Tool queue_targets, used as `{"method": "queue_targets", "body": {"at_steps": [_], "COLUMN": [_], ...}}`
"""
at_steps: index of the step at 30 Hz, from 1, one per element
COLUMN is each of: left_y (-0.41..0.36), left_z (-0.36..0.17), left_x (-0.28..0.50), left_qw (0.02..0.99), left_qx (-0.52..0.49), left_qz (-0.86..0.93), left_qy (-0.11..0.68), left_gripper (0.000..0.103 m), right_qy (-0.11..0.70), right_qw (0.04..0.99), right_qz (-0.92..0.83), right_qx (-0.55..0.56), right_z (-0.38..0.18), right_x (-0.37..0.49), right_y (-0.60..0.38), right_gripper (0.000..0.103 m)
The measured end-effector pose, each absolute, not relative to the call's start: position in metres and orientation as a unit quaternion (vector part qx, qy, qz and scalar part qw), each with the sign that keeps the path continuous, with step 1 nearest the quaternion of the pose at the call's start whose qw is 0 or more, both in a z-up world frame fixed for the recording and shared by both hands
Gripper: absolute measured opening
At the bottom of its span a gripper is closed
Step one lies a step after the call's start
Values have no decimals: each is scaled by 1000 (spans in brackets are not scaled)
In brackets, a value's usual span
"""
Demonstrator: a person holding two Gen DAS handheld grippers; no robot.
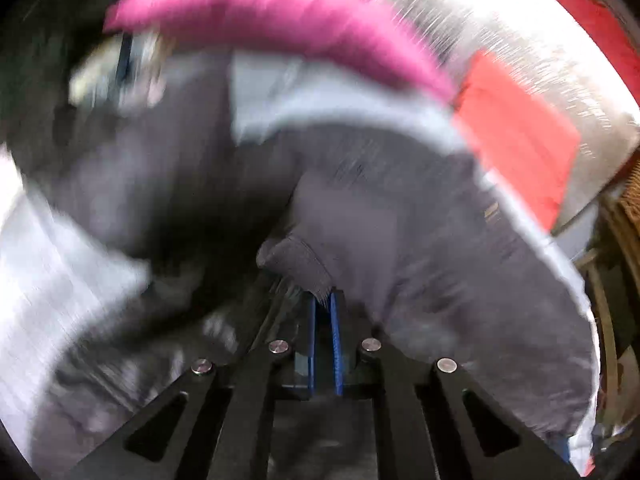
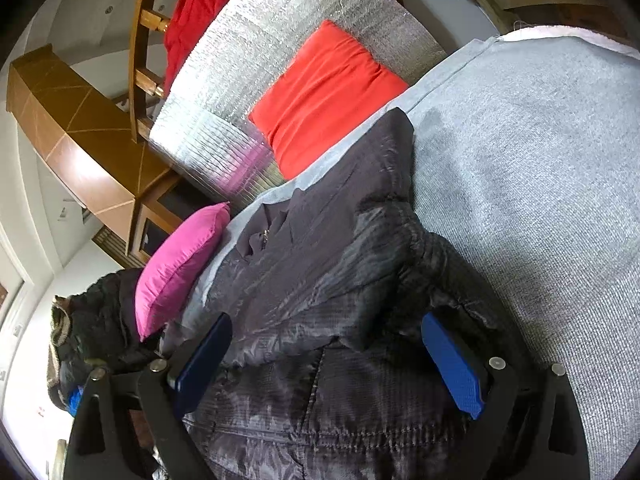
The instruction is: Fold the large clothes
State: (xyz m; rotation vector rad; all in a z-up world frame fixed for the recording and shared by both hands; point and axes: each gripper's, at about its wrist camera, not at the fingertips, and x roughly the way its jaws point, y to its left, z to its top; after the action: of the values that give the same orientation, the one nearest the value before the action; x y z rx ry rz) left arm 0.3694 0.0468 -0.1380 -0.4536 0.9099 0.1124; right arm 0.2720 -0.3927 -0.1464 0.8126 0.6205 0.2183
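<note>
Close up, left tongs [image 1: 324, 320] clamped on a ribbed cuff of the dark grey padded jacket [image 1: 420, 216], blue pads nearly together with fabric pinched between, all badly blurred. Meanwhile, right tongs [image 2: 326, 364] spread wide apart over the same jacket [image 2: 320, 280], gripping nothing. Spread across the light grey woven bed cover [image 2: 540, 168], with a pink satin cushion [image 2: 180, 268] at left and a folded orange-red cloth [image 2: 324, 96] beyond on silver foil matting [image 2: 248, 40].
</note>
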Motion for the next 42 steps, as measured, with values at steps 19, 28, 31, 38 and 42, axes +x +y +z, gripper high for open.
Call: {"method": "queue_targets", "body": {"at_steps": [19, 28, 31, 38, 42], "left_y": [53, 57, 57, 56, 57], "left_z": [-154, -156, -156, -156, -156], "left_x": [357, 350, 352, 352, 352], "left_qw": [903, 905, 905, 905, 905], "left_qx": [-221, -224, -224, -224, -223], "left_qz": [8, 3, 3, 4, 4], "left_qy": [368, 363, 363, 362, 362], "left_gripper": [10, 11, 11, 11, 11], "right_qy": [449, 475, 434, 443, 506], "right_qw": [826, 861, 865, 845, 836], "right_qz": [38, 14, 10, 63, 87], "right_qx": [338, 180, 251, 292, 192], "right_z": [-131, -116, -111, -103, -120], "right_x": [418, 450, 426, 368, 362], "right_y": [-443, -415, -433, -425, -390], "right_gripper": [67, 25, 82, 99, 62]}}
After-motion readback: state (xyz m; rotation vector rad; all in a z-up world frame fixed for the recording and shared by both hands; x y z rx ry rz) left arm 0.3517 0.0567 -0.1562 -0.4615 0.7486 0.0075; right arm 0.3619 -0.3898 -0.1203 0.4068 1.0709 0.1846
